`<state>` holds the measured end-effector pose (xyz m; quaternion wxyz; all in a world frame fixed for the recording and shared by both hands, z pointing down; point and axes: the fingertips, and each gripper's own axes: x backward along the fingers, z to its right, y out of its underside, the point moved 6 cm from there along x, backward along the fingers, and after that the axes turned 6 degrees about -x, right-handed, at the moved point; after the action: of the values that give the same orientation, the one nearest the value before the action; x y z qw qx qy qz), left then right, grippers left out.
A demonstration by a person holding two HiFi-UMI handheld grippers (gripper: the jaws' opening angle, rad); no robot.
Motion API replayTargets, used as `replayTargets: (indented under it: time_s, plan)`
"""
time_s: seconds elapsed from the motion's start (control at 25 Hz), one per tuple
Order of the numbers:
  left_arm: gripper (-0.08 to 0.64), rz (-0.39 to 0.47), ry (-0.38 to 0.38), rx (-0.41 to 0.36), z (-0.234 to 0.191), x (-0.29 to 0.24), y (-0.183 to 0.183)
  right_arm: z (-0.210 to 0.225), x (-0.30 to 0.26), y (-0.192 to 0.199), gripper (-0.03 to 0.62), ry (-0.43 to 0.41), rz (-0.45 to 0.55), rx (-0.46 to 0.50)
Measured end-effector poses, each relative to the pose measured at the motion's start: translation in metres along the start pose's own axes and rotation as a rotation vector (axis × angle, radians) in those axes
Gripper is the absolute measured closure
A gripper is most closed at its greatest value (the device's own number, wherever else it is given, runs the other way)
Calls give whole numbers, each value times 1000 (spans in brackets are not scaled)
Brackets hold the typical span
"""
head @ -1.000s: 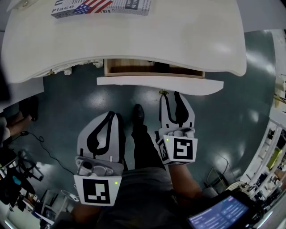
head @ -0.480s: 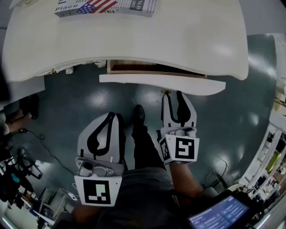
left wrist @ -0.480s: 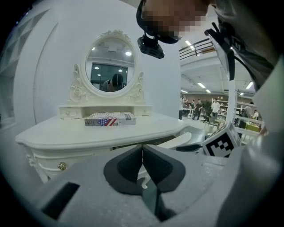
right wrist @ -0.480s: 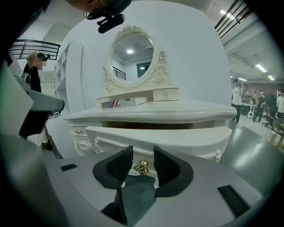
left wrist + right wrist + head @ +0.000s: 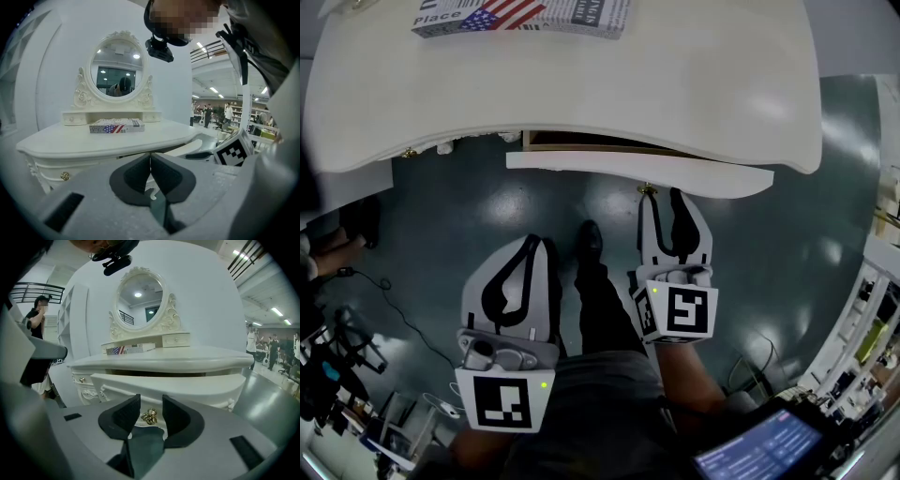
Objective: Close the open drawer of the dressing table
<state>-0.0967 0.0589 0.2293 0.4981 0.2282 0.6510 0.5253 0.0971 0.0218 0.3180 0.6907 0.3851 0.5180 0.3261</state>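
The white dressing table [image 5: 581, 84] fills the top of the head view. Its drawer front [image 5: 637, 169] stands out a little from under the tabletop, with only a thin strip of the wooden inside showing. My right gripper [image 5: 660, 197] is at the drawer's brass knob [image 5: 646, 190]. In the right gripper view the jaws are open and the knob [image 5: 149, 416] sits in the gap between the pads, against the drawer front [image 5: 187, 385]. My left gripper [image 5: 539, 241] hangs back over the floor, away from the table, its pads [image 5: 140, 174] pressed together on nothing.
A box printed with a flag [image 5: 520, 14] lies on the tabletop below the oval mirror [image 5: 119, 70]. The person's leg and shoe [image 5: 591, 239] stand between the grippers. A side drawer knob [image 5: 64, 176] shows at the left. A cable [image 5: 389, 300] trails on the floor.
The drawer front has slid in toward the table, so less of the wooden inside shows. My right gripper has moved forward with it. The left gripper has stayed put.
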Motion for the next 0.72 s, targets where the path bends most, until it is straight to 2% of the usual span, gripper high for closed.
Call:
replayTargets:
  time_s: [0.72]
  plan:
    - [543, -18, -31, 8, -8, -18, 8, 10, -30, -1, 460, -6, -2, 5]
